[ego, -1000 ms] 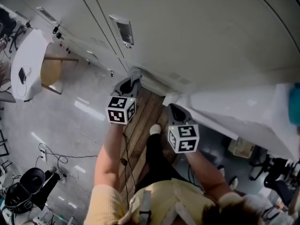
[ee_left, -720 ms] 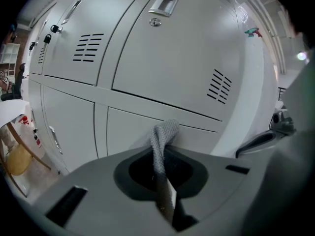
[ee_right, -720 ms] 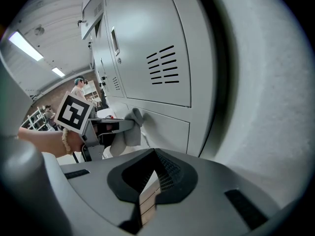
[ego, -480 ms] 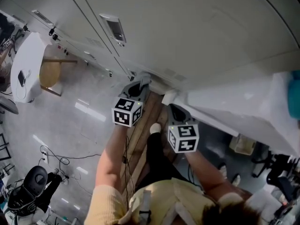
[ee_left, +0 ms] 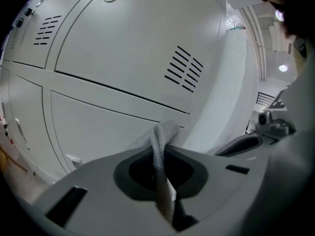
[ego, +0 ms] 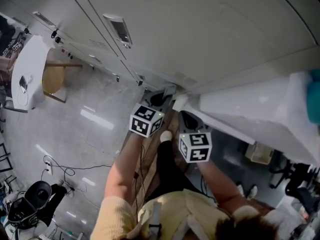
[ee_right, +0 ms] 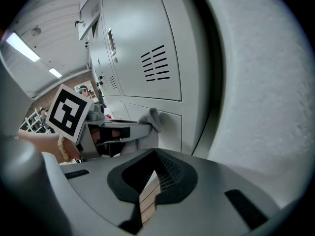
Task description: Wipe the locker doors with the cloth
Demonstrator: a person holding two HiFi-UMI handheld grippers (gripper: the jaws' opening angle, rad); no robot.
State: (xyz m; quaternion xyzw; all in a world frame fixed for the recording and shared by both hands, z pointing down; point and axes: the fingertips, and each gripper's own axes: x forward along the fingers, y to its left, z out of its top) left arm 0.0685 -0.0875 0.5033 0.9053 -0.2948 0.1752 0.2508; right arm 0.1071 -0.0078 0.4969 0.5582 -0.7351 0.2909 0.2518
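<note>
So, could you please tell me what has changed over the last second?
The left gripper, shut on the cloth, has slid to the right along the lower part of the locker doors, drawing closer to the right gripper. Nothing was picked up or let go. The right gripper has stayed where it was, holding nothing, and the lockers look unchanged.

Left claw (ego: 168, 92) clamped, right claw (ego: 186, 116) closed empty, both arms extended forward.

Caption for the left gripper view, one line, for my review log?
Left claw shut on a grey cloth, its tip at the seam between two locker doors.
</note>
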